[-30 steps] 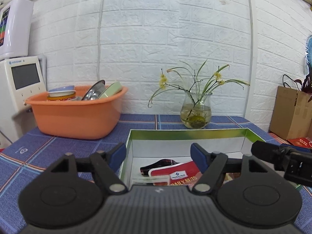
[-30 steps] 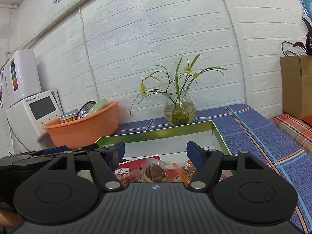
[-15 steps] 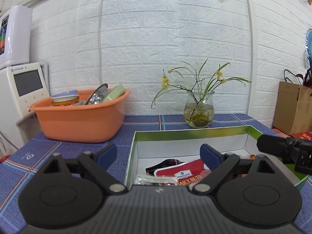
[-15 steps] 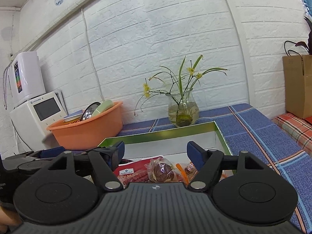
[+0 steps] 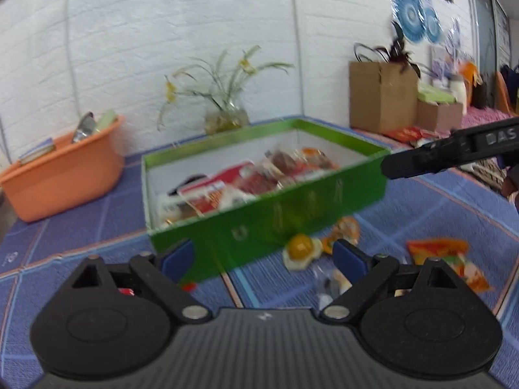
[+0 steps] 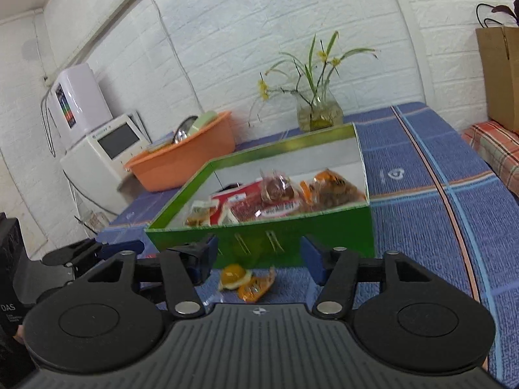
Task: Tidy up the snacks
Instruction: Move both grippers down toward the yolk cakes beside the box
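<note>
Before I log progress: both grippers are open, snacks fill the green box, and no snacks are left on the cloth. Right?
Not quite. Snacks remain on the cloth before the green box: the left wrist view shows a yellow jelly cup and an orange packet. The rest holds.

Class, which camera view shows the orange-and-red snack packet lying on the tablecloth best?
The left wrist view: the snack packet lies in the open on the tablecloth, right of the green box, though slightly blurred. The right wrist view does not show it at all.

wall (image 6: 259, 32): white brick | tablecloth (image 6: 421, 220): blue plaid | light: bright, even
</note>
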Motion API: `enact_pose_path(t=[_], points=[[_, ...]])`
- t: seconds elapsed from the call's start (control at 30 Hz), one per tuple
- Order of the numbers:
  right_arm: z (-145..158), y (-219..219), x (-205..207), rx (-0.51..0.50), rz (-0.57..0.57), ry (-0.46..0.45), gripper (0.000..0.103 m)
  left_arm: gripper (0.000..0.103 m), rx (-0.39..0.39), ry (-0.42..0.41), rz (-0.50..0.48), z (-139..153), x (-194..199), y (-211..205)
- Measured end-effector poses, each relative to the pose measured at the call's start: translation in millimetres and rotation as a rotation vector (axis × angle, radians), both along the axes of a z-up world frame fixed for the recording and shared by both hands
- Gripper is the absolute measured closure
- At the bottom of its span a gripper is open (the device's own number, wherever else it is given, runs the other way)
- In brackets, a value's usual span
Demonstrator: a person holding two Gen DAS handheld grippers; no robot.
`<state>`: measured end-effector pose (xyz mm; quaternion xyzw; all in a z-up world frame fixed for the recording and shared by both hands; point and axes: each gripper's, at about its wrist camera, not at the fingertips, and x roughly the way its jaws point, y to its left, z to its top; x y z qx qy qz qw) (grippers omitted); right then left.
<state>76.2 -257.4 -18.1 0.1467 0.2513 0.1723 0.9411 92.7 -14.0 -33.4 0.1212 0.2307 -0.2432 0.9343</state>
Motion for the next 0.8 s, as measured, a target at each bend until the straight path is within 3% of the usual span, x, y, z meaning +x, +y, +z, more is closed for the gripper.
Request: enact_pose_path(t=[0.03,0.07,0.23,0.43,0.5,0.63,0.8], points=[[-5.1,2.2,2.1,-0.036,0.004,0.018,0.032,0.011,0.015,0.012,0.001,-4.9,2.7,-4.5],[-9.6,4.8,3.8,-0.073,0.01,0.033,0.034,0.011,0.032,0.02,0.012,-9.4,6.2,-9.4],[-21.8,22.0,7.4,-0.208,0.107,0.067,0.034,0.011,0.021,0.062,0.01,-16.1,26.0,-20.3],[-28.7,44.7,10.3,-0.34,0.216,0.049,0.034,0.011,-0.07,0.25,-0.001,-24.2,57.3,-18.0],[-29.0,48.3,15.7,-0.372,0.229,0.044,0.033,0.011,-0.099,0.28,0.0,-24.4,64.4,-14.7],[-28.2,52.6,25.7,-0.434,0.24,0.032,0.021,0.011,-0.144,0.329,-0.02,-21.5,75.2,-9.1],[-36.1,58.9,35.3,-0.468,0.275,0.013,0.017,0.011,-0.177,0.327,-0.02,-22.7,75.1,-3.9]])
